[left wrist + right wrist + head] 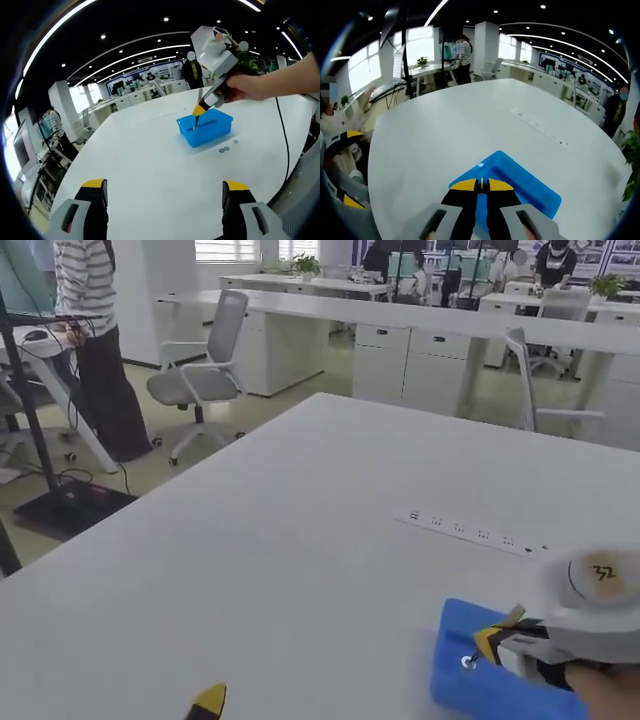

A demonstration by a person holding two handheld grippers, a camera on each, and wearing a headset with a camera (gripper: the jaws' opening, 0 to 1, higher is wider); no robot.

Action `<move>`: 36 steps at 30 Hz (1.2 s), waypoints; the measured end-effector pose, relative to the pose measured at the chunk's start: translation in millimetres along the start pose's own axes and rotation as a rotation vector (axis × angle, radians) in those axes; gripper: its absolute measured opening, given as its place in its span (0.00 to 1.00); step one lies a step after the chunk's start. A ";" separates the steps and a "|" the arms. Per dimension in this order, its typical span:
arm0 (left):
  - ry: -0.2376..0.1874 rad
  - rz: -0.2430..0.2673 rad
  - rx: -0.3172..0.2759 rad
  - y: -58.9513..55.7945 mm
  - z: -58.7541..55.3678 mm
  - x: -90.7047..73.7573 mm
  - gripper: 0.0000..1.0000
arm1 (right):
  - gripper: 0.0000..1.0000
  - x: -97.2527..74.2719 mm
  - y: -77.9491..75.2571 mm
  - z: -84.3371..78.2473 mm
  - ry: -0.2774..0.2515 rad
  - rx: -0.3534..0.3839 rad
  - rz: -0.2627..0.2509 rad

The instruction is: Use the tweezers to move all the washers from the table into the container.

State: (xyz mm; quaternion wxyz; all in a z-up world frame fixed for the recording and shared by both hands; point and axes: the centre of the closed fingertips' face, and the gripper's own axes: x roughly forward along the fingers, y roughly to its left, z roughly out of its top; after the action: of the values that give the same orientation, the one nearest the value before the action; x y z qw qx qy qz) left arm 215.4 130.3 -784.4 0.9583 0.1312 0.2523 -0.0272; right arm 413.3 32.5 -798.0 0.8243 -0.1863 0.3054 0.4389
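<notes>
The right gripper was clamped tight on the one pair of tweezers, tip down in the single blue container, near right on the table, one washer at its tip. Three washers lay just beside it. The left gripper was spread wide, empty.

White desks, grey chair (bright windows)
</notes>
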 end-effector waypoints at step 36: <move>0.010 0.000 0.004 -0.3 -1.9 0.5 0.97 | 0.03 24.3 6.2 -22.8 0.104 -0.036 0.017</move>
State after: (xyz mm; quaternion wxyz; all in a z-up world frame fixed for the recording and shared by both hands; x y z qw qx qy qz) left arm 214.8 130.6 -786.3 0.9569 0.1330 0.2569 -0.0270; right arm 410.8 37.5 -831.3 0.8001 -0.2211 0.3413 0.4411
